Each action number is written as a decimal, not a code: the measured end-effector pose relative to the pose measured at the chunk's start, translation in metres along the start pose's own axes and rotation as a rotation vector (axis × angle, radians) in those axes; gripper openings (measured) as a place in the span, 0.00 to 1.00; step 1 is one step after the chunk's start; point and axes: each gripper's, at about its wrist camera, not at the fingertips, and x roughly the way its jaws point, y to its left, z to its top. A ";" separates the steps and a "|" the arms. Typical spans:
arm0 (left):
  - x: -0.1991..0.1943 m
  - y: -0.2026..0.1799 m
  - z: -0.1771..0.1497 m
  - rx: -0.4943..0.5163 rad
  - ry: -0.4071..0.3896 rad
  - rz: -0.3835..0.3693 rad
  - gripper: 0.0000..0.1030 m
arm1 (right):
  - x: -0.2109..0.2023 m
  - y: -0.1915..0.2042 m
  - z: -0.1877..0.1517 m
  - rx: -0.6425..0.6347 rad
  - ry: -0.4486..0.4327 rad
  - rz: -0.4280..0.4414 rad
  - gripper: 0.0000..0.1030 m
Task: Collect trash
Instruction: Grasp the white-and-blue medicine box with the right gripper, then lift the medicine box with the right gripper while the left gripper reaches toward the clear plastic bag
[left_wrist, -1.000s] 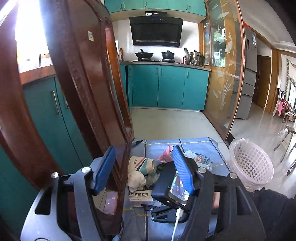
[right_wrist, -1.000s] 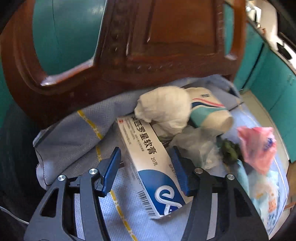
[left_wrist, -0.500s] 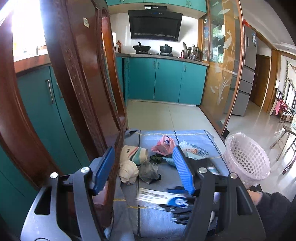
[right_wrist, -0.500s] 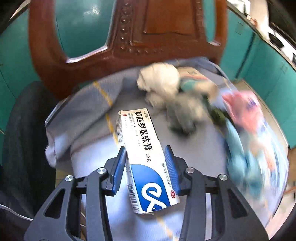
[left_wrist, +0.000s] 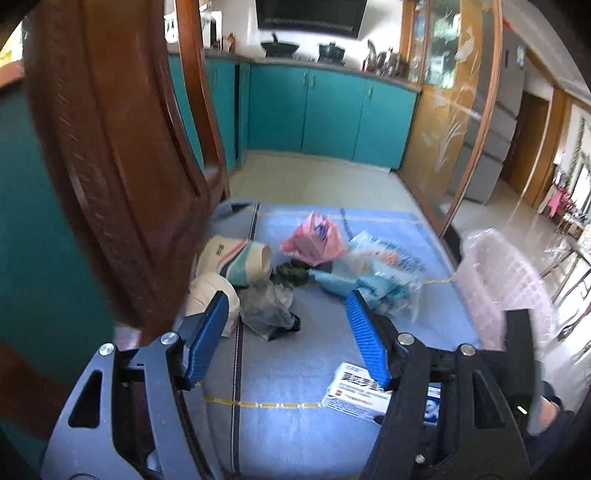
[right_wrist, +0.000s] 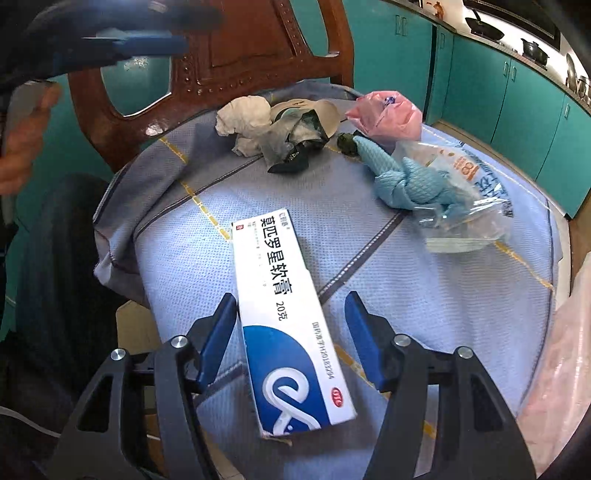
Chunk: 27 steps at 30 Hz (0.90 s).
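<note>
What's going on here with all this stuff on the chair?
A person is collecting trash from a cloth-covered chair seat with two handheld claws. The right claw is open around a white-and-blue ointment box, with a gap on one side. The left claw is open and empty, above the pile. A tissue wad, pink bag and paper cup lie on the seat. A pink basket waits beside it.

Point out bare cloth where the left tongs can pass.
Free: blue cloth between the white box and the clear bag; also the near-left strip beside the box. Crowded: far edge by the chair back, from tissue wad to pink bag.
</note>
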 end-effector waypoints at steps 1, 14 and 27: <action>0.013 -0.002 0.000 0.004 0.024 0.003 0.65 | -0.008 0.005 -0.005 -0.010 -0.001 0.000 0.39; 0.108 -0.023 -0.006 0.060 0.156 0.097 0.53 | -0.039 -0.038 -0.024 0.159 -0.095 -0.099 0.34; 0.081 -0.011 -0.021 -0.001 0.129 -0.094 0.10 | -0.037 -0.056 -0.028 0.268 -0.112 -0.142 0.37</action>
